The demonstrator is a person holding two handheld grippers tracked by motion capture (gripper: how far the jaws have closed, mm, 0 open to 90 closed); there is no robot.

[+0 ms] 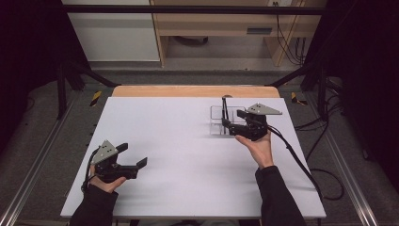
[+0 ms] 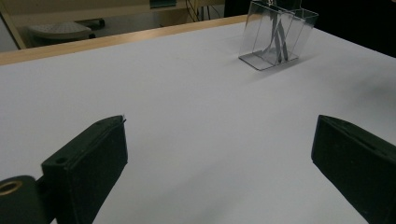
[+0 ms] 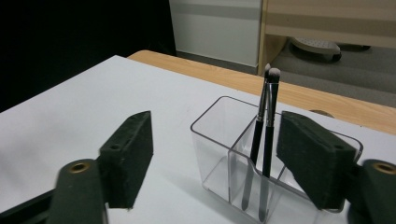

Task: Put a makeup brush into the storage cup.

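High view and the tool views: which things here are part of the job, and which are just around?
Job:
- clear organizer
- two brushes standing in it
- right tool, open beside it

Around:
- left tool, open over bare table
- wooden cabinet beyond

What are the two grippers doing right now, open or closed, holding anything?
Left gripper: open, holding nothing, low over the table.
Right gripper: open, holding nothing, beside the clear holder with two brushes standing in it.

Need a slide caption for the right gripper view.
Open right gripper facing a clear organizer holding two makeup brushes.
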